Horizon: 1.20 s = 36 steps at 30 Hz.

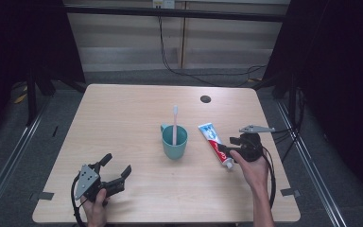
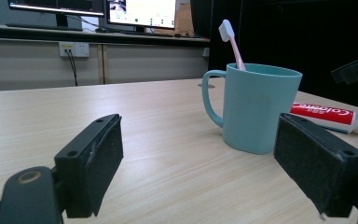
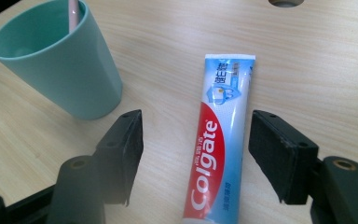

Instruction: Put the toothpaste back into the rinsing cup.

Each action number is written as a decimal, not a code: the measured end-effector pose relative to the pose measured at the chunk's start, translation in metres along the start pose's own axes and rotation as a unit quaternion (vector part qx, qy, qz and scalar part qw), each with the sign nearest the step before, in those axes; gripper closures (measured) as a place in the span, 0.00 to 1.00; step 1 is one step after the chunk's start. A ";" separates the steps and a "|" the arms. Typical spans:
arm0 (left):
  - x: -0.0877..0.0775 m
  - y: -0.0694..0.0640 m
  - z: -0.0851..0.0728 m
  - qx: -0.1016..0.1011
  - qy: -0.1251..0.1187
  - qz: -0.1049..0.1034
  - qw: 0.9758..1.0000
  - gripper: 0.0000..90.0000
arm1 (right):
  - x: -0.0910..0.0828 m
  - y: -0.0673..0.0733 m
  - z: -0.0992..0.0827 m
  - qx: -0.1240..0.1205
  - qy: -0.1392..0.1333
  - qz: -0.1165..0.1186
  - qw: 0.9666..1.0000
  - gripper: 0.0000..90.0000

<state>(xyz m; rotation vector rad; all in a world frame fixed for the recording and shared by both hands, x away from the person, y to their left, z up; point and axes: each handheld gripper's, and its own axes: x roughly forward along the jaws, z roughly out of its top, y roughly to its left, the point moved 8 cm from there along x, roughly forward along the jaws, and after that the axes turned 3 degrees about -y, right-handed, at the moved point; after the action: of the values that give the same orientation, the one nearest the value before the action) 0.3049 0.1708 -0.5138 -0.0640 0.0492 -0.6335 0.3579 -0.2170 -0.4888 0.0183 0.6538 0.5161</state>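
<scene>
Toothpaste tube (image 3: 220,140) lies flat on the table (image 1: 123,118), toward its right edge and just beside the mug (image 1: 174,140) holding a toothbrush (image 1: 175,124). Your right gripper (image 3: 196,156) straddles the tube, jaws apart, pads not touching. Centre them on the body, lower squarely, then close gently. Your left gripper (image 1: 116,170) rests released near the front-left corner.

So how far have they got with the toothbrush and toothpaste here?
Already done, it seems: the toothbrush stands in the teal cup. In hand: the right gripper straddles the toothpaste tube, which lies flat on the table, jaws open and not gripping. Left: closing on the tube and lifting it. The left gripper waits open.
</scene>
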 end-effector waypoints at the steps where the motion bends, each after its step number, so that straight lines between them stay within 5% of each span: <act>1: 0.000 0.000 0.000 0.000 0.000 0.000 1.000 0.17 | 0.002 -0.001 0.000 -0.002 0.006 -0.001 1.000 0.41; 11: -0.001 0.001 0.000 0.001 0.000 -0.001 1.000 0.17 | 0.014 -0.011 0.002 0.016 0.064 0.005 0.998 0.46; 20: -0.001 0.000 0.000 0.000 0.000 -0.004 1.000 0.17 | 0.029 -0.016 -0.002 0.023 0.122 0.015 0.992 0.49; 36: -0.001 -0.001 0.000 0.003 -0.004 -0.008 1.000 0.17 | 0.055 -0.024 -0.008 0.011 0.188 -0.014 0.982 0.52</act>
<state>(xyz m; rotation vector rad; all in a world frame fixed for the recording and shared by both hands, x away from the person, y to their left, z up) 0.3036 0.1703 -0.5134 -0.0603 0.0399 -0.6495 0.4015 -0.2140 -0.5310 -0.0690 1.0278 0.4885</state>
